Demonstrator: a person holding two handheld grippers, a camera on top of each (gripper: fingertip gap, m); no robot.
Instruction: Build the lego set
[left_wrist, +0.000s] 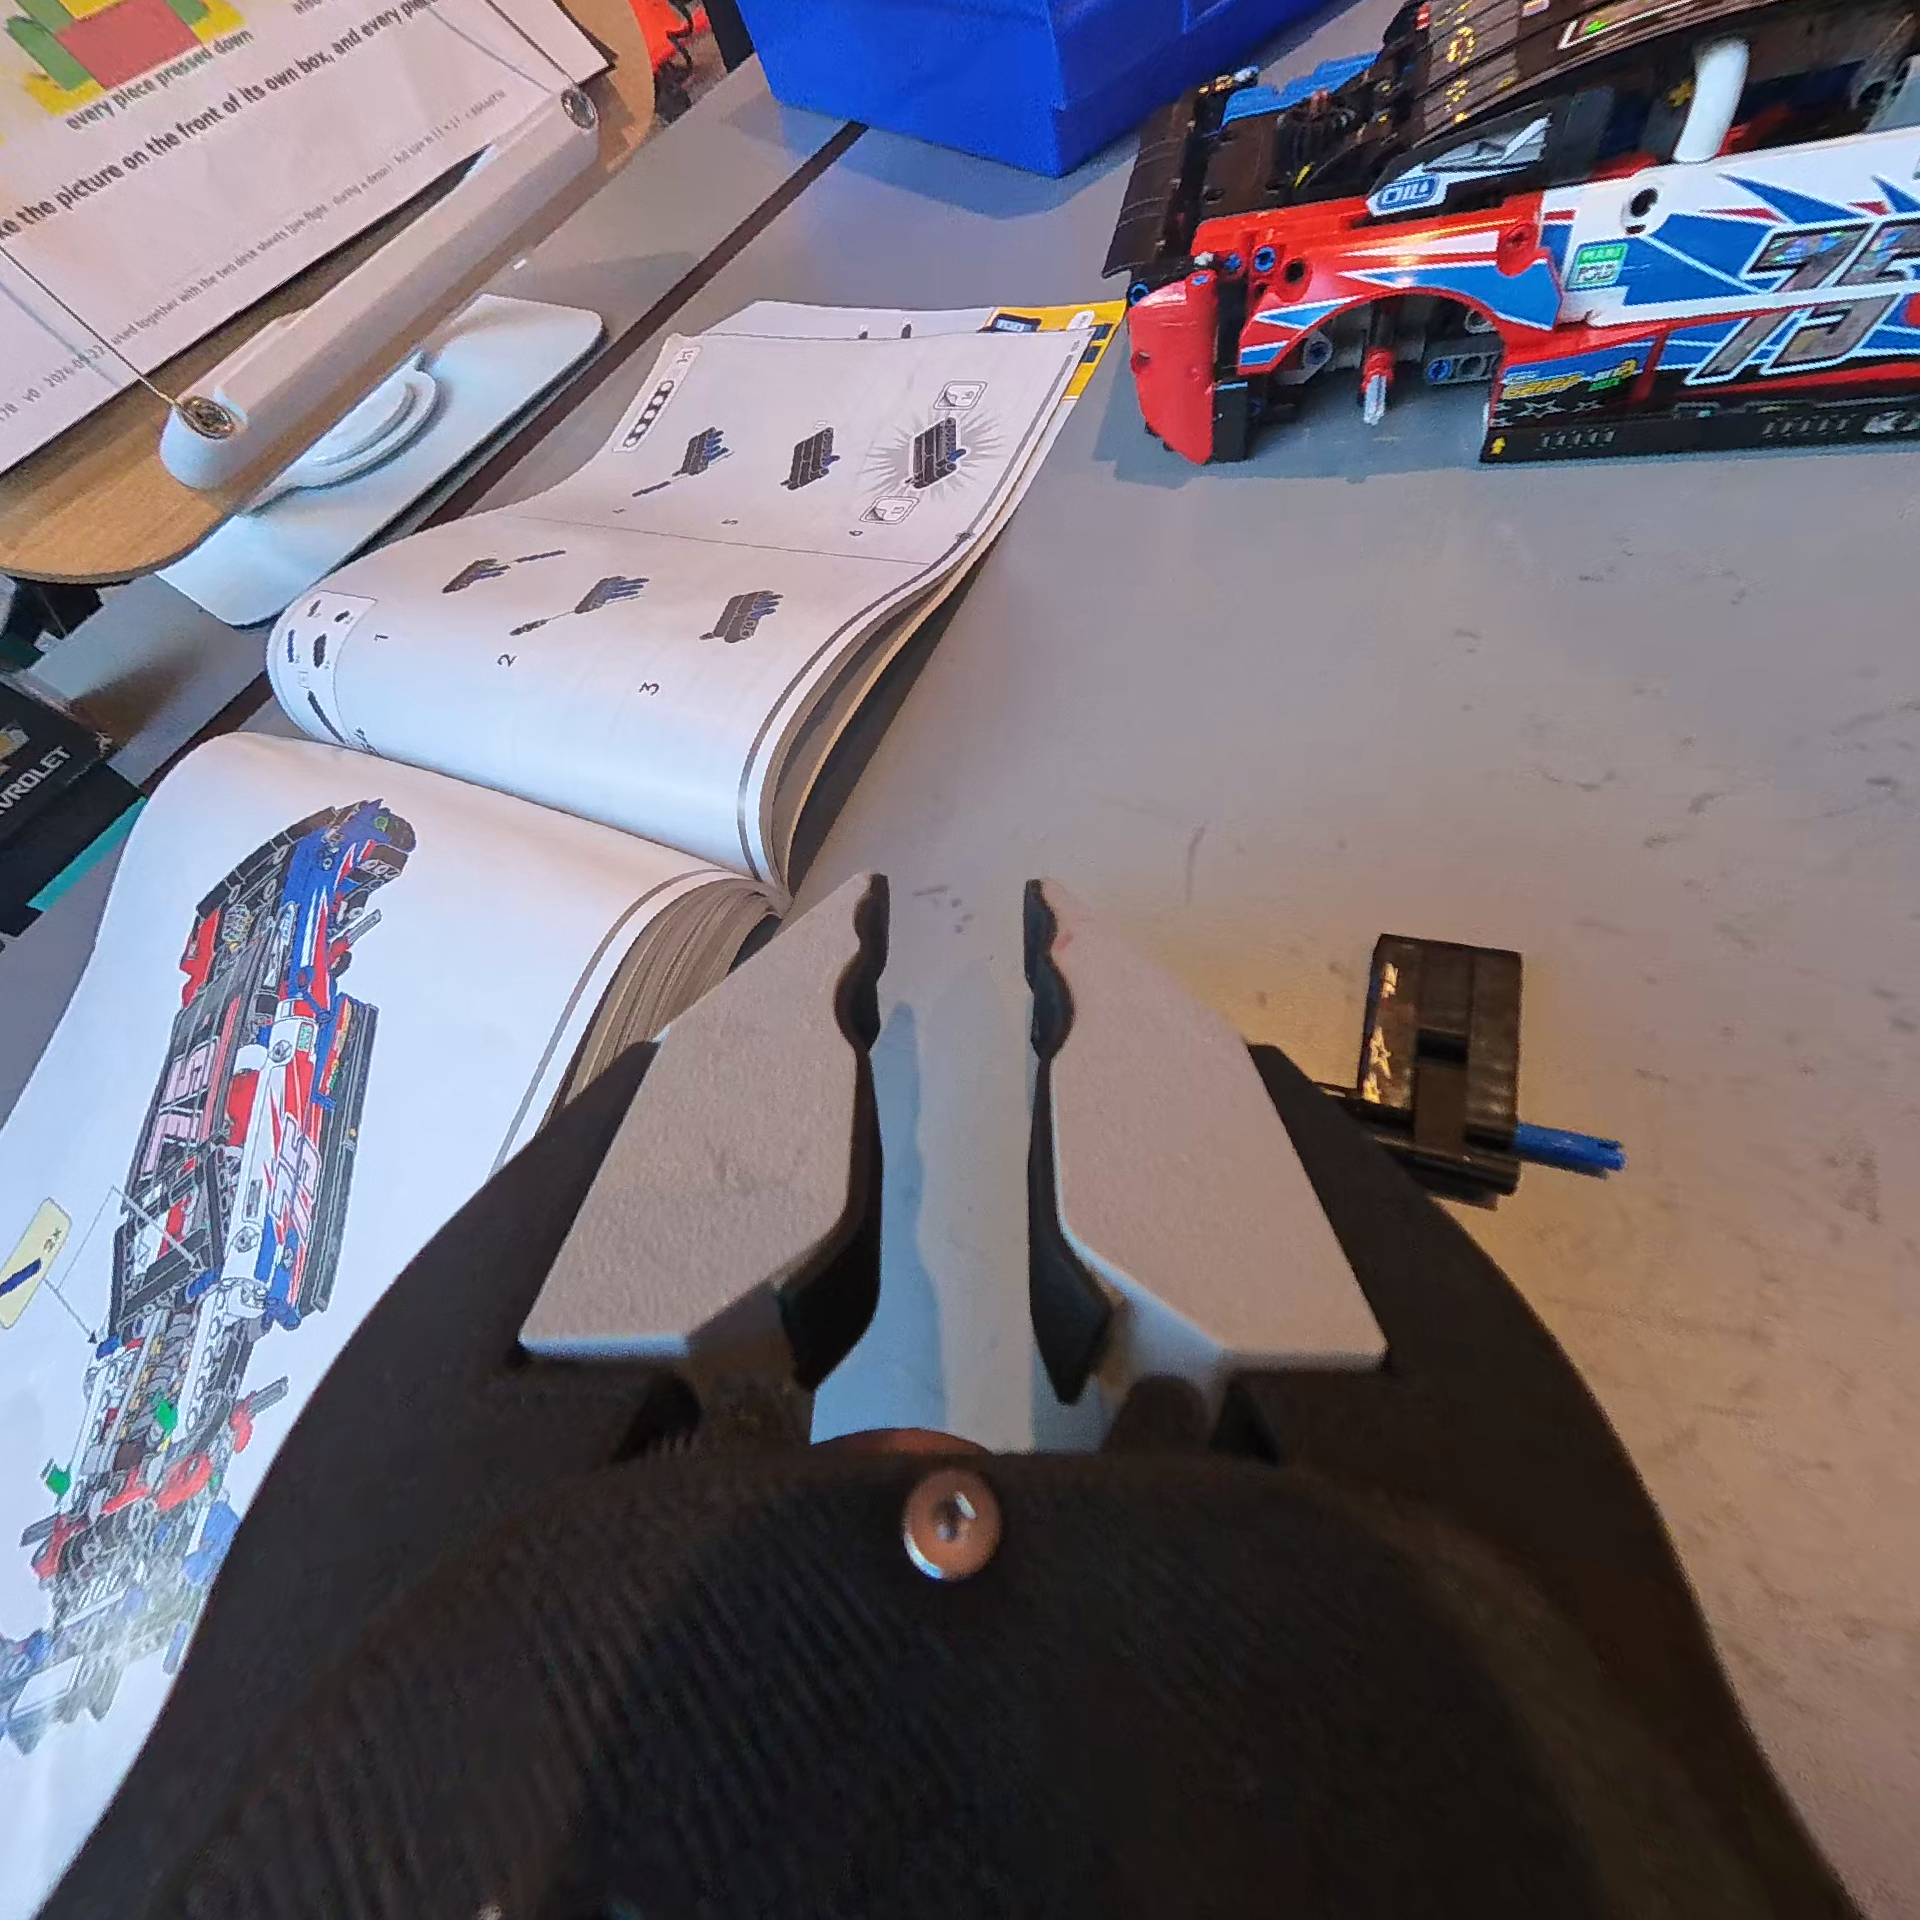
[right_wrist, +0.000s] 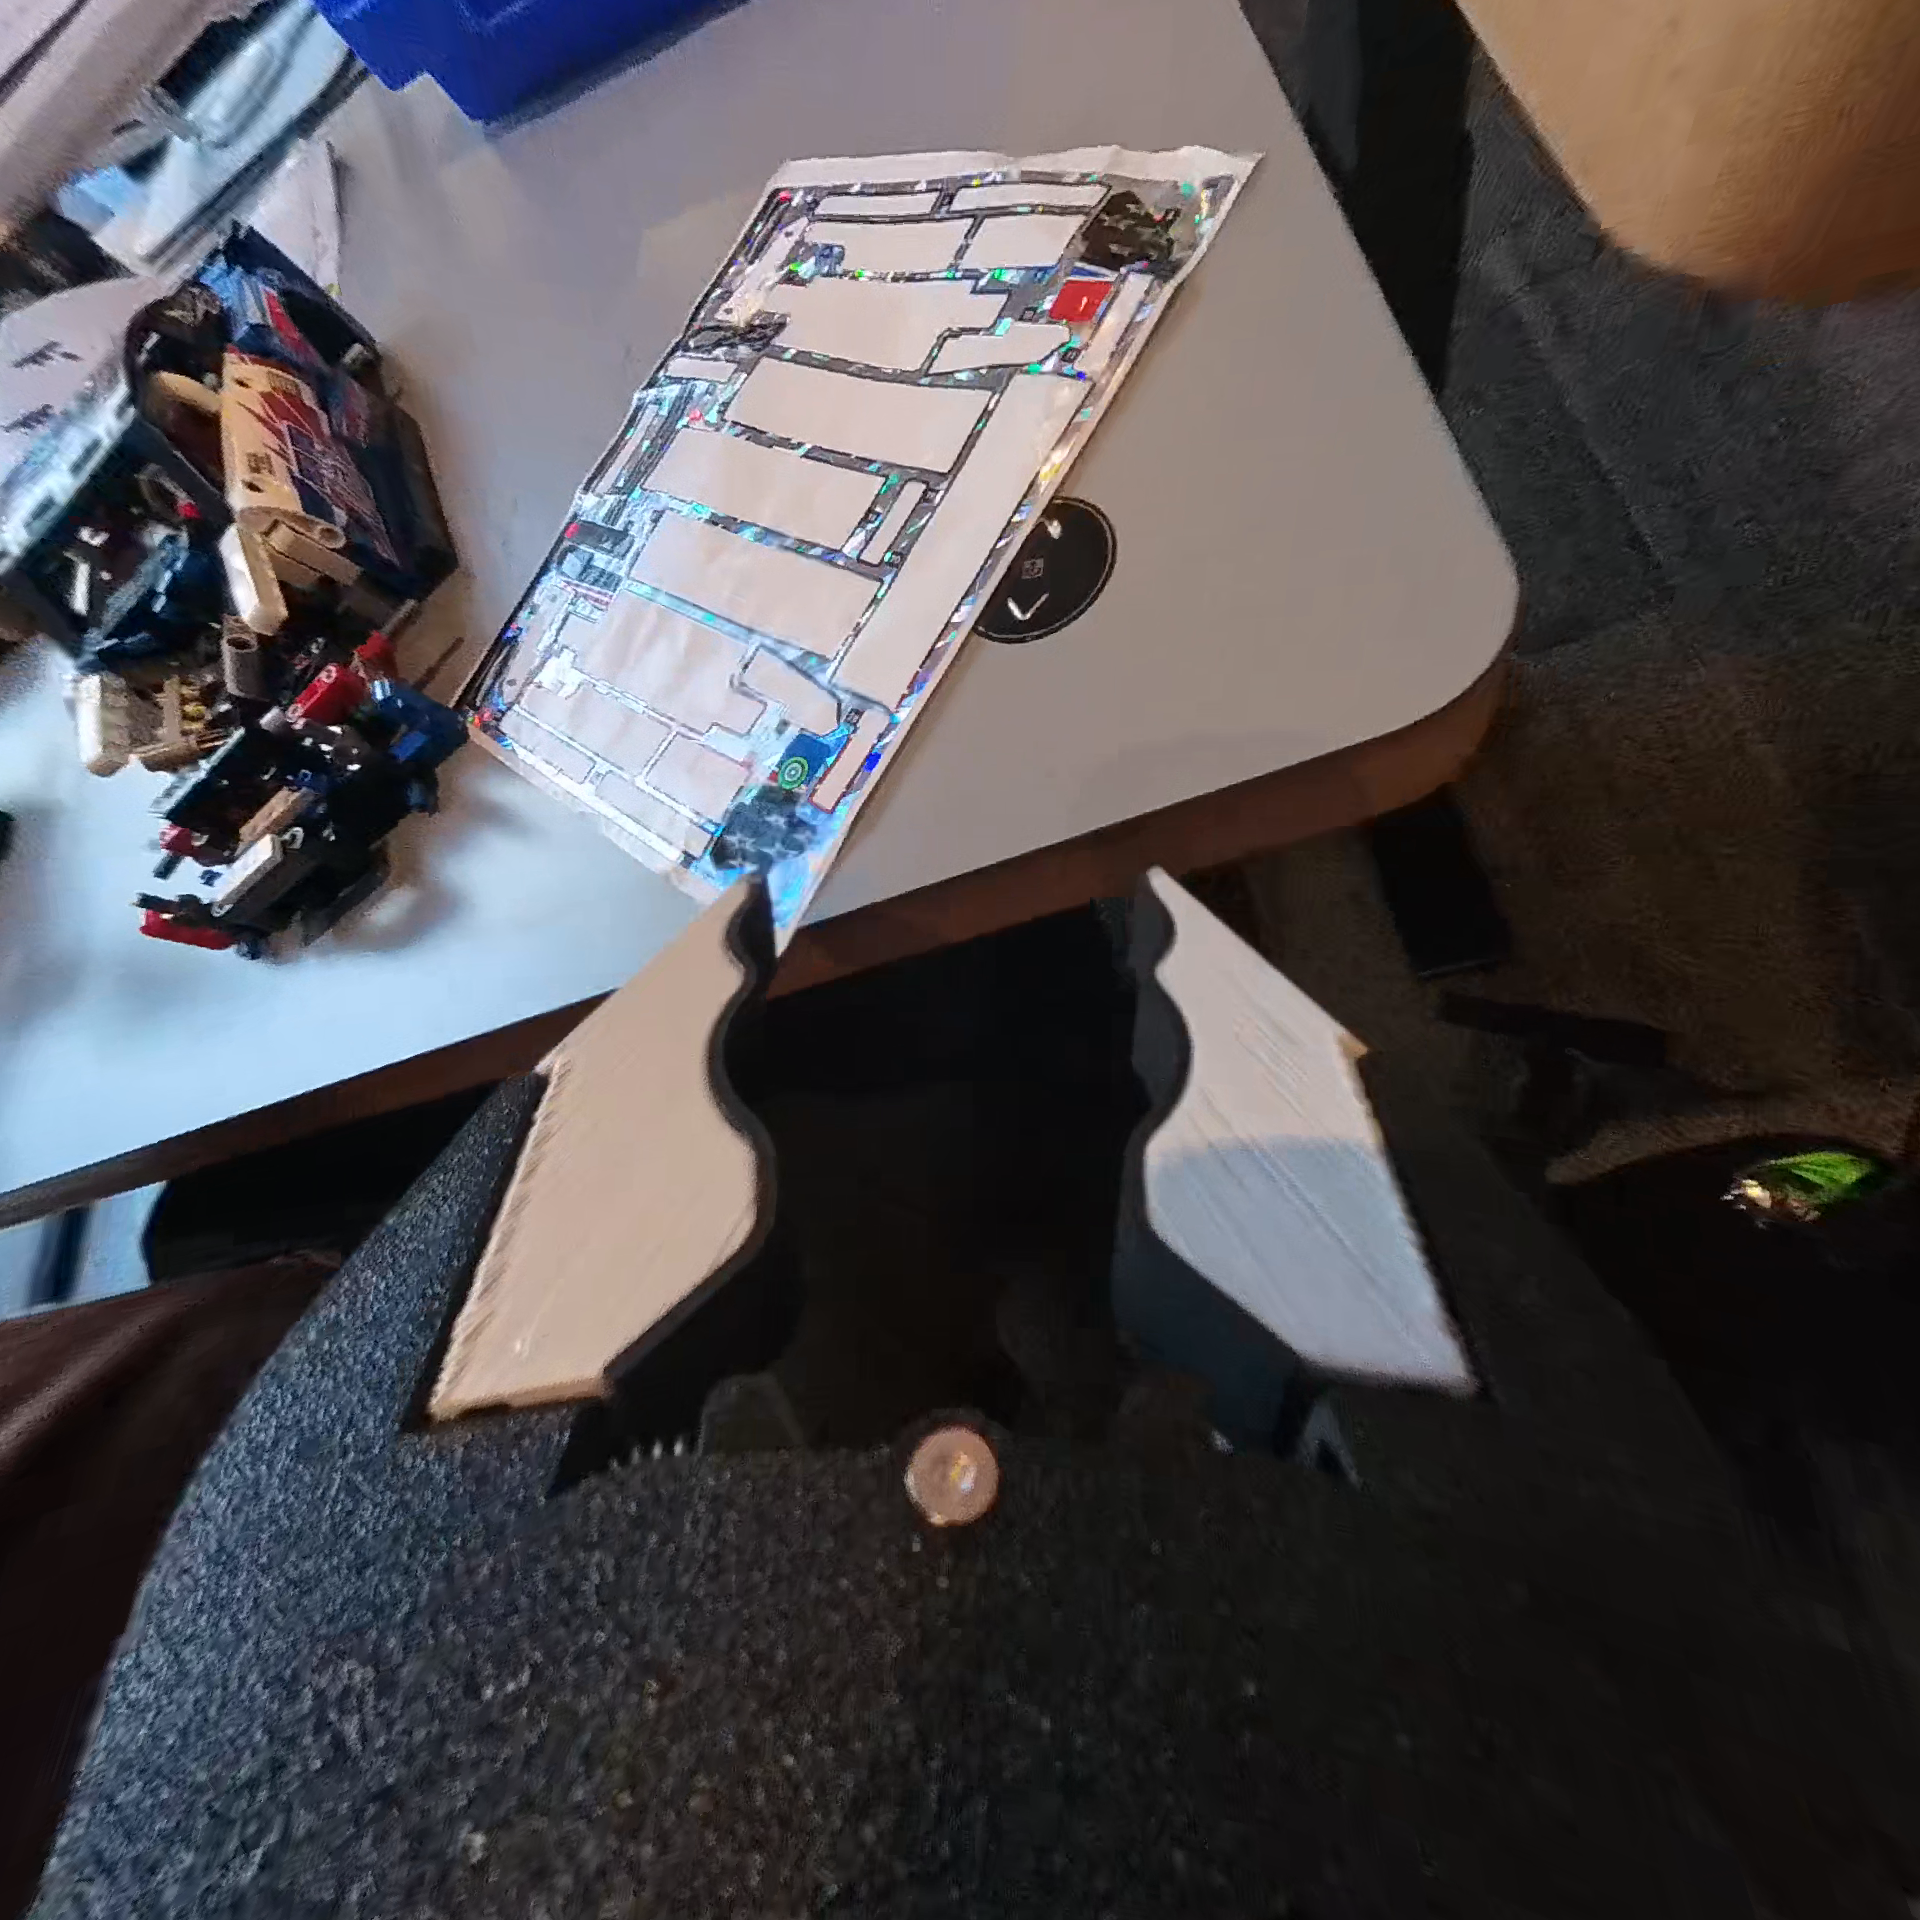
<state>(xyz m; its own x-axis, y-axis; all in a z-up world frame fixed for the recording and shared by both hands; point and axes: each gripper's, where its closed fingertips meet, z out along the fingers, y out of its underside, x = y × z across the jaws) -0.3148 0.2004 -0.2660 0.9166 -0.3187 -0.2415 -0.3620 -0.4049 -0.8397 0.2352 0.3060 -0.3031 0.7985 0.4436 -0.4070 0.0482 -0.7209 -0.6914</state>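
Above table (left_wrist: 1351, 727), left tool (left_wrist: 956, 914) level, empty.

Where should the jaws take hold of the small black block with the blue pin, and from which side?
Grip the small black block across its two long flat sides, coming from above. It lies flat on the table, and its blue pin sticks out of one end, so avoid that end.

Bare grey table (left_wrist: 1351, 727) lies open ahead of the left gripper (left_wrist: 956, 904), hemmed by the open instruction book (left_wrist: 665, 582) on its left, the race car model (left_wrist: 1558, 291) far ahead, a small black assembly (left_wrist: 1444, 1039) just right; sticker sheet (right_wrist: 831, 499) fronts the right gripper (right_wrist: 951, 894).
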